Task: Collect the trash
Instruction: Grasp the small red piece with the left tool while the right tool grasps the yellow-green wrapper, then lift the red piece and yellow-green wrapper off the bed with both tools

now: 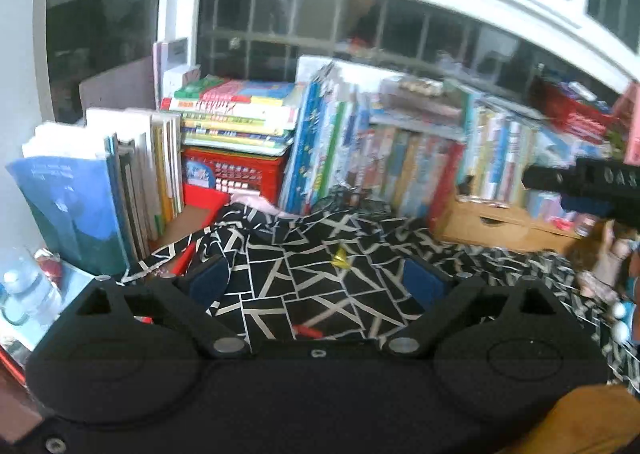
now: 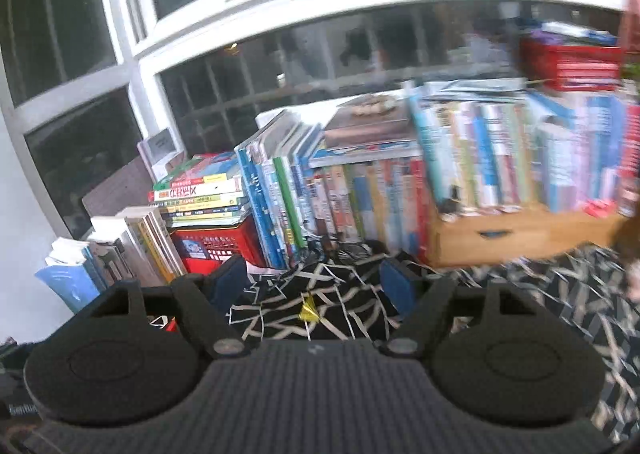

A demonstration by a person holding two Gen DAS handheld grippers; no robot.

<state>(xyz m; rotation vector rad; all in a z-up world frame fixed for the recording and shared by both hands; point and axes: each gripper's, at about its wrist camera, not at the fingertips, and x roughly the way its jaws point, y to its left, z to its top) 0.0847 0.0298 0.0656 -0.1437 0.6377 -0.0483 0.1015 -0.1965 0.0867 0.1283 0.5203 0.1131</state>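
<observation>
The left gripper has its jaws spread wide with nothing between them but the black cloth with white lines that covers the table below. On that cloth, just ahead of the gap between the blue pads, lies a small yellow foil wrapper, crumpled and well clear of either pad. Nearer the gripper body a red stick-like scrap lies on the cloth; the view is too blurred to tell what it is. The right gripper also stands open and empty, and the same yellow wrapper shows between its two fingers, lying on the cloth and touched by neither. In the left wrist view the tip of the right gripper pokes in from the right edge, above the cloth.

Behind the cloth, books stand in a long row under the white-framed window, some of them on a low wooden box with a drawer. A red crate carries a flat stack of books, and more upright books lean at the left. A clear plastic bottle sits at the far left edge. A second red crate rests on top of the books at the right in the right wrist view
</observation>
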